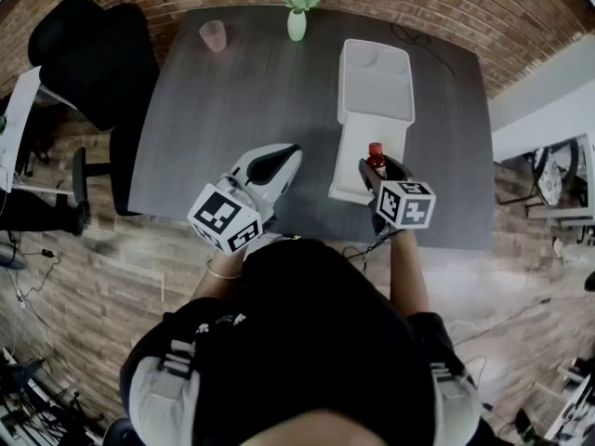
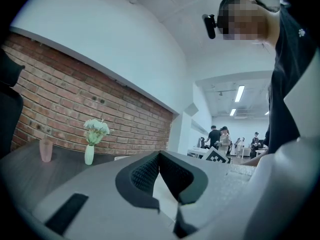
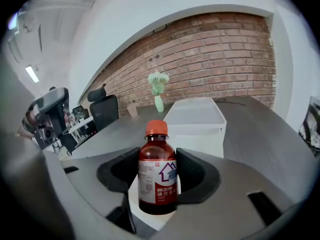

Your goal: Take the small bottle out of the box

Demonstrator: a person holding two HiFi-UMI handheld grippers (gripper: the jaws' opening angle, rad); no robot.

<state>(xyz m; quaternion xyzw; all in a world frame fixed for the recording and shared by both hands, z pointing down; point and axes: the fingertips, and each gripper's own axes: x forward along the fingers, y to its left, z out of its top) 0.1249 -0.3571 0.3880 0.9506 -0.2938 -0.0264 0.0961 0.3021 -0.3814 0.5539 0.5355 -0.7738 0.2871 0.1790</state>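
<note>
A small brown bottle (image 3: 158, 169) with a red cap and a white-and-red label stands upright between the pads of my right gripper (image 3: 158, 176), which is shut on it. In the head view the bottle (image 1: 376, 159) is held over the near end of the white box (image 1: 346, 179), whose lid lies open toward the far side. That box (image 3: 197, 116) shows just behind the bottle in the right gripper view. My left gripper (image 1: 279, 161) hovers over the table's front left of the box, its jaws (image 2: 160, 156) shut with nothing between them.
A grey table (image 1: 232, 119) carries a green vase with white flowers (image 1: 297, 24) and a pink cup (image 1: 214, 35) at its far edge. A black office chair (image 1: 88, 54) stands at the left. A cable (image 1: 418, 37) lies behind the box. People stand in the far room (image 2: 220, 136).
</note>
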